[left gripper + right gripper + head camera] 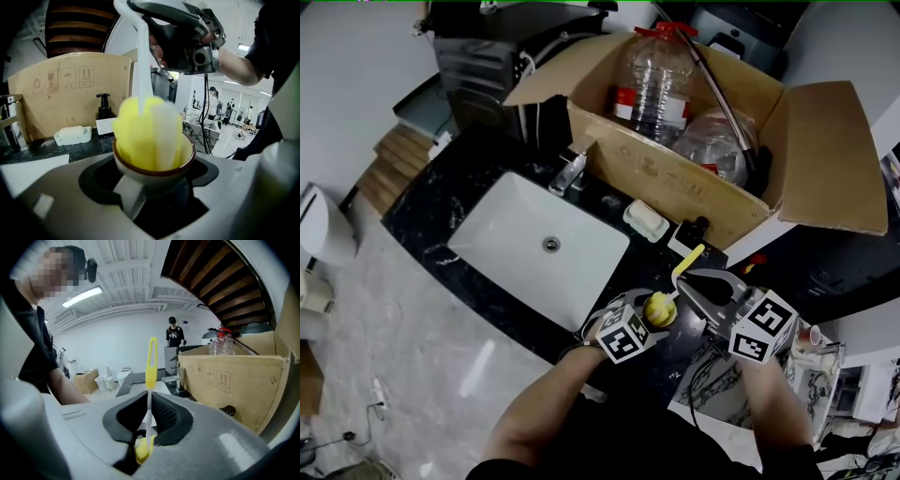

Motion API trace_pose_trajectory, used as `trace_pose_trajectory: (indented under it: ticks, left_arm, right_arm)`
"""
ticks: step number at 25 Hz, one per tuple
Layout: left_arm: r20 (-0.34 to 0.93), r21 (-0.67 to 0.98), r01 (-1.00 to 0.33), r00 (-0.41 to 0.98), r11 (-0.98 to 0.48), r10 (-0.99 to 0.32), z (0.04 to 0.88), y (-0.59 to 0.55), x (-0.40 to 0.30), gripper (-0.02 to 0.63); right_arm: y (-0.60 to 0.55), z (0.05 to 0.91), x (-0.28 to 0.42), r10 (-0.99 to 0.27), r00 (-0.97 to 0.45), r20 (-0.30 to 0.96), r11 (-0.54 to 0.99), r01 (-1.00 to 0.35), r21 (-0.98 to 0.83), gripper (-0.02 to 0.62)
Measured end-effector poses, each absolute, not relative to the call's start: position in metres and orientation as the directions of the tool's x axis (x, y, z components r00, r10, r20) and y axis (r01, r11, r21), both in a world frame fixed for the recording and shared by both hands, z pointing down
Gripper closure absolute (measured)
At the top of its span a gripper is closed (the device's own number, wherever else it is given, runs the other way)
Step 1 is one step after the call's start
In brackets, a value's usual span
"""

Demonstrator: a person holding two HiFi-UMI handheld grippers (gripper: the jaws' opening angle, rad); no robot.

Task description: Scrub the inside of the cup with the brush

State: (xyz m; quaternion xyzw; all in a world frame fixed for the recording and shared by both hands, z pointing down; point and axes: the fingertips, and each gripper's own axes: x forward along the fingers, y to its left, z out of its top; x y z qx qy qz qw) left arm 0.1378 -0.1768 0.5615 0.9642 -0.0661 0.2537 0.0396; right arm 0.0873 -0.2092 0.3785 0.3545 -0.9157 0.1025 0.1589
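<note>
A white cup (154, 165) with a brown rim sits between the jaws of my left gripper (153, 187), which is shut on it with the cup's handle toward the camera. The yellow sponge head of the brush (149, 133) fills the cup's mouth and rises above the rim. Its white handle (140, 61) runs up to my right gripper (187, 40). In the right gripper view that gripper (149, 416) is shut on the thin handle (152, 362), with the yellow loop end above and the sponge below. In the head view the cup (659, 309) is between my left gripper (645, 317) and my right gripper (692, 292).
A white sink (502, 225) with a faucet (572, 169) lies to the left in the black counter. Behind stands an open cardboard box (712, 187) holding a water bottle (654, 80). A soap dish (645, 221) and a pump bottle (104, 115) sit before the box.
</note>
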Motion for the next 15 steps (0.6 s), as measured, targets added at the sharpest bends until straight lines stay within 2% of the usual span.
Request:
trace_pose_trajectory:
  ticks: [3,6,9,12,15]
  left_arm:
    - [0.495,0.043,-0.160,0.861,-0.986,-0.118,0.562,-0.178,0.138,0.189]
    - [0.499,0.043,-0.166,0.858,-0.985,-0.123,0.562,-0.178,0.137,0.189]
    - [0.501,0.041,-0.168,0.856,-0.985,-0.125,0.561,-0.178,0.138,0.189]
    - [0.503,0.039,-0.173,0.854,-0.984,-0.130,0.561,-0.178,0.138,0.189]
    - [0.503,0.035,-0.175,0.854,-0.984,-0.134,0.562,-0.179,0.138,0.189]
  right_arm:
    - [-0.199,0.356,0.086,-0.631,-0.716,0.297,0.749,-0.662,-0.005,0.565]
    - [-0.189,0.363,0.083,-0.636,-0.677,0.371,0.764,-0.620,0.178,0.561]
    - [-0.180,0.374,0.087,-0.615,-0.632,0.472,0.784,-0.557,0.274,0.558]
    - [-0.170,0.382,0.099,-0.578,-0.626,0.523,0.803,-0.550,0.229,0.560]
    - [-0.156,0.388,0.109,-0.516,-0.651,0.556,0.821,-0.560,0.106,0.563]
